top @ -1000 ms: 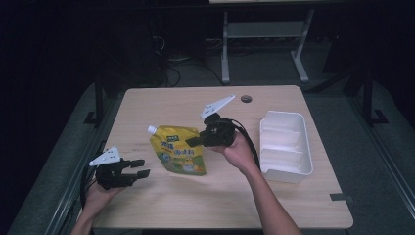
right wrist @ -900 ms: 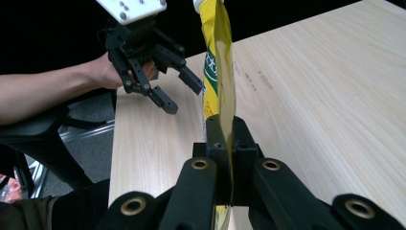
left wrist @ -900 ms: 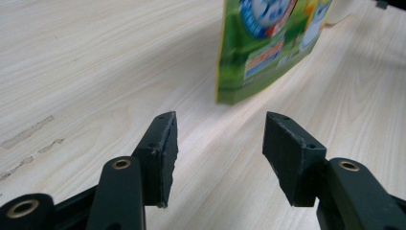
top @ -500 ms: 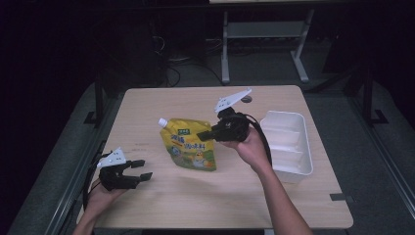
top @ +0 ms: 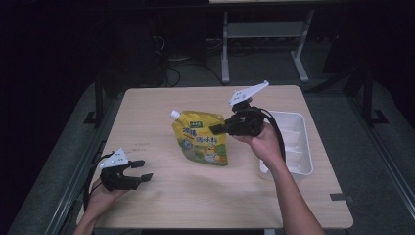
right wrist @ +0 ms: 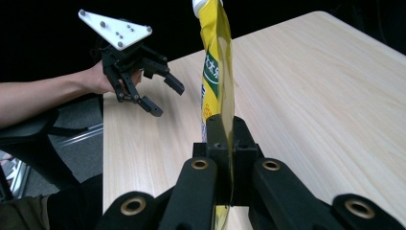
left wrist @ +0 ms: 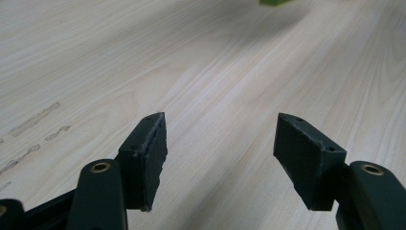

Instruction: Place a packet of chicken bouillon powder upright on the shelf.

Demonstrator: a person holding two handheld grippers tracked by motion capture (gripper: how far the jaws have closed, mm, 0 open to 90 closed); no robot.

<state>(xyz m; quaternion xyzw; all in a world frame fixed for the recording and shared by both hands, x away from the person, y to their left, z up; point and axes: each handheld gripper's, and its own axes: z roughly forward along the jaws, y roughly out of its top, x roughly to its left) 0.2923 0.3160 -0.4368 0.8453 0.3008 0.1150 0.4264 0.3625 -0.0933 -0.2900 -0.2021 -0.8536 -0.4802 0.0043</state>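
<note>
My right gripper is clamped on the edge of the yellow spouted drink pouch, lifted off the light wooden table, short of the white plastic tray. My left gripper has just been opening, jaws wide and empty; placing the pouch remains, I judge.

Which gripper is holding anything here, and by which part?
The right gripper pinches the yellow spouted pouch by its side edge; the left gripper is open and holds nothing.

Looks like a lab or test room — one pale wooden table under a spotlight, dark surroundings, grey carpet floor, loose cables behind, a metal-legged bench frame at the back — nothing homely.
</note>
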